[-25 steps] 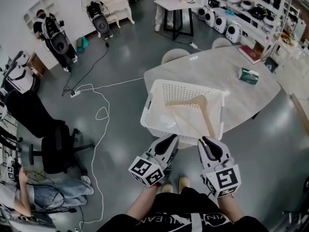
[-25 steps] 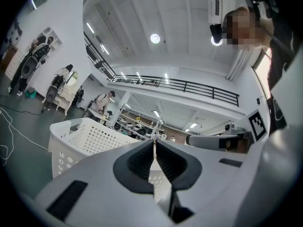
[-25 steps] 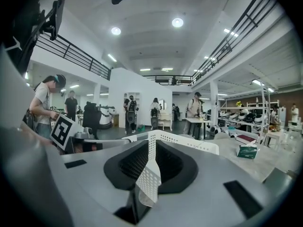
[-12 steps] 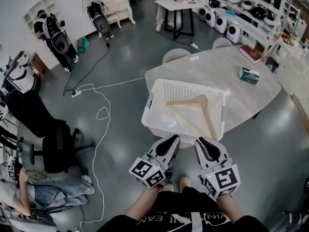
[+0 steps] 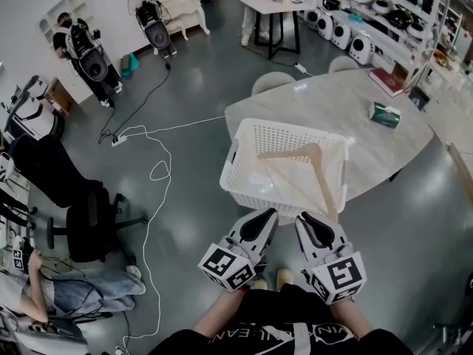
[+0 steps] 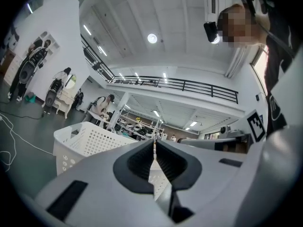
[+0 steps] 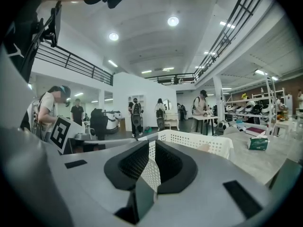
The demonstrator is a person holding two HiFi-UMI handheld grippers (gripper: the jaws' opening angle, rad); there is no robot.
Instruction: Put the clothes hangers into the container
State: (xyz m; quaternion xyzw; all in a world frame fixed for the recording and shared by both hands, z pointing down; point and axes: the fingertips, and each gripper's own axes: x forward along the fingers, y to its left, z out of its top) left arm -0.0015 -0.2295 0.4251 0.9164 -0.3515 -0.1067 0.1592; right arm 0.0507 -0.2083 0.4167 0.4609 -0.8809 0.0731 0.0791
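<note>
A white perforated basket [image 5: 284, 140] stands on the near end of the pale table [image 5: 347, 102]. Light wooden hangers [image 5: 309, 170] lie inside it, and one arm of a hanger sticks out over the near right rim. My left gripper [image 5: 266, 214] hovers just short of the basket's near wall, shut and empty. My right gripper [image 5: 310, 217] is beside it, also shut with nothing between its jaws. The left gripper view shows that gripper [image 6: 154, 143] with the basket [image 6: 90, 138] ahead on the left. In the right gripper view the right gripper [image 7: 152, 143] faces the basket [image 7: 199, 142].
A green tissue pack [image 5: 385, 115] and a red book [image 5: 386, 82] lie farther out on the table. A black office chair [image 5: 89, 228] and white cables [image 5: 151, 172] are on the floor at left. People stand at the back, and shelves [image 5: 369, 21] are at far right.
The two grippers have drawn slightly closer together below the basket's near wall. The hangers and basket have not moved.
</note>
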